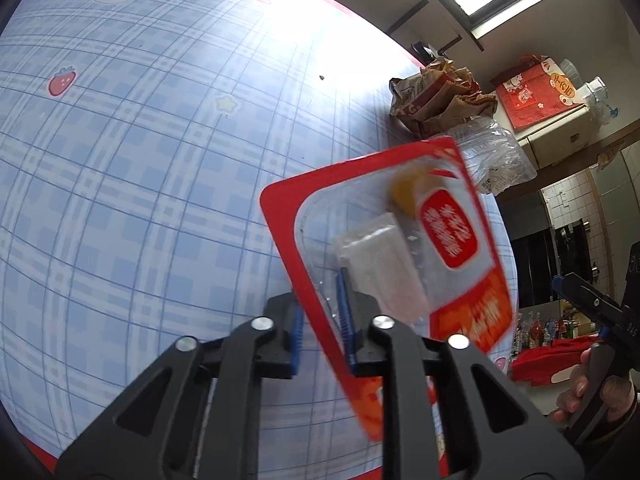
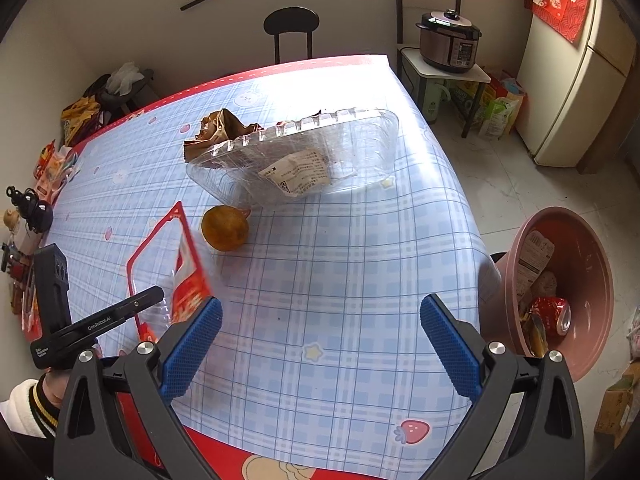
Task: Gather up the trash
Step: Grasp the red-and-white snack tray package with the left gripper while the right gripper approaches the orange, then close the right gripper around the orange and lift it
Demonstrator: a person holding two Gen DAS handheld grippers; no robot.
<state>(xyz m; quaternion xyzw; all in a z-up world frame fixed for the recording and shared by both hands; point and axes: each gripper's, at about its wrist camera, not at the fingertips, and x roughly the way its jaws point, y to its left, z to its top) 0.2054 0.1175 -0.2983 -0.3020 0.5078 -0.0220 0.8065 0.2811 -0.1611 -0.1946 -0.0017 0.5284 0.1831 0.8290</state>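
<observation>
My left gripper point(image 1: 322, 316) is shut on a red and clear plastic blister package point(image 1: 384, 240) and holds it above the table. The package also shows in the right wrist view point(image 2: 176, 268), at the left, with the left gripper point(image 2: 158, 294) on it. My right gripper point(image 2: 320, 344) is open and empty above the table's near edge. A clear plastic tray point(image 2: 304, 160), a crumpled brown paper bag point(image 2: 220, 128) and an orange fruit point(image 2: 225, 227) lie on the table. A pink bin point(image 2: 568, 292) with trash inside stands right of the table.
The table has a blue plaid cloth point(image 2: 320, 272) with a red border. A black chair point(image 2: 291, 28) stands at the far side. A rice cooker point(image 2: 450, 42) on a small stand and a fridge point(image 2: 576, 92) are at the right. Bags lie on the floor.
</observation>
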